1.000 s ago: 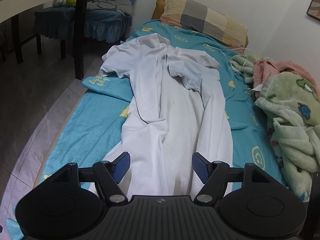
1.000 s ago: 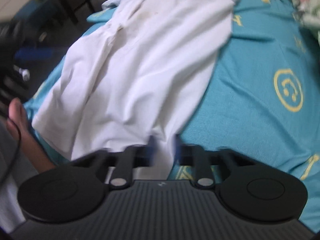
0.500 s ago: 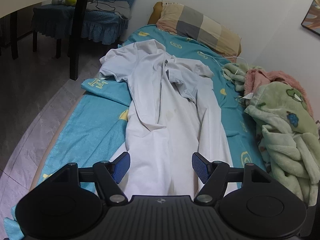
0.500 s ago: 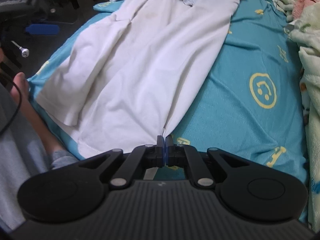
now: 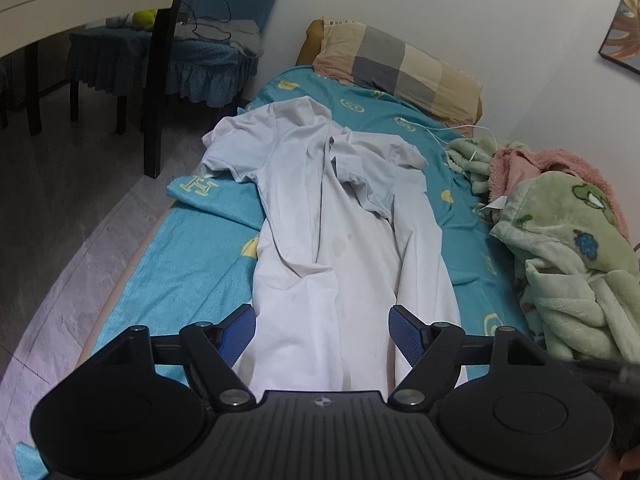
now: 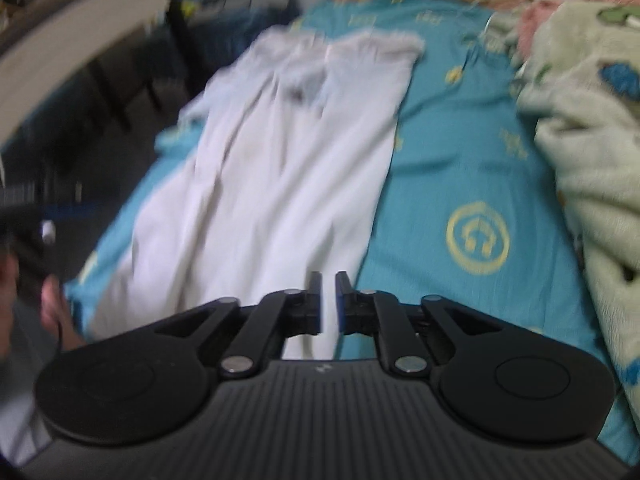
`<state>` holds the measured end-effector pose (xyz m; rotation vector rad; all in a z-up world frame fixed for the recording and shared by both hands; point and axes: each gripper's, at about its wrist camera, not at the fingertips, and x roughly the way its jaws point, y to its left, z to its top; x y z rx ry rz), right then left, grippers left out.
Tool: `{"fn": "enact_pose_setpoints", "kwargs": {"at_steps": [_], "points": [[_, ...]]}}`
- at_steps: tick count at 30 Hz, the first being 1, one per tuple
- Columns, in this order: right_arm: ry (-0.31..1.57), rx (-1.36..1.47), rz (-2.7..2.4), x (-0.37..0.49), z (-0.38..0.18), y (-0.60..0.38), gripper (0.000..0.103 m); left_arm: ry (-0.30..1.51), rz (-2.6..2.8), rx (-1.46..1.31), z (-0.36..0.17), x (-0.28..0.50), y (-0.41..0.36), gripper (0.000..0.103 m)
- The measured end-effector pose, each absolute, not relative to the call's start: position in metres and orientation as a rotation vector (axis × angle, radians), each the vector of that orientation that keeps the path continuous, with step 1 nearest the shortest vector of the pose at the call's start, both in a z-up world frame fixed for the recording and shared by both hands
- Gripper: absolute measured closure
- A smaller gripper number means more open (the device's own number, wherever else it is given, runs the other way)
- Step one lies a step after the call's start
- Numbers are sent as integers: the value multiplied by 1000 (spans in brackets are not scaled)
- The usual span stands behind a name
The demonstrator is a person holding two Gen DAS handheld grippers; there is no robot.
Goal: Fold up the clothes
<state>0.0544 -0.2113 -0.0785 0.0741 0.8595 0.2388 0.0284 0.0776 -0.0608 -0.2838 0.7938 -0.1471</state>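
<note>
- Left wrist view: white short-sleeved cotton shirt (image 5: pixel 340 240) lies lengthwise on the teal patterned bed sheet (image 5: pixel 188 256), collar toward the checked pillow (image 5: pixel 400 64). The left claw (image 5: pixel 322 332) is released, its jaws opening and hovering astride the hem, gripping nothing. To fold well, it should take the near hem corner, not loose cloth.
- Right wrist view, blurred: the right claw (image 6: pixel 328 300) is opening, narrow gap, over the shirt's right hem edge; cloth shows behind the gap, seemingly unpinched. The green fleece blanket (image 6: pixel 580 120) lies well apart.
</note>
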Motion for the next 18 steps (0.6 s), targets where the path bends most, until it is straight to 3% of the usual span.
{"fn": "enact_pose_setpoints", "kwargs": {"at_steps": [1,3,8,18], "points": [[814,101,219,59,-76,-212,63,789,-143,-290,-62,32,78,26],[728,161,183,67,-70,-213,32,790,-122,-325,-66,44,81,26],[615,273,189,79,-77,-218,33,790,11,-562,-78,90,103,26],[650,419,128,89,-107,-253,33,737,155,-999,-131,204,156,26]]}}
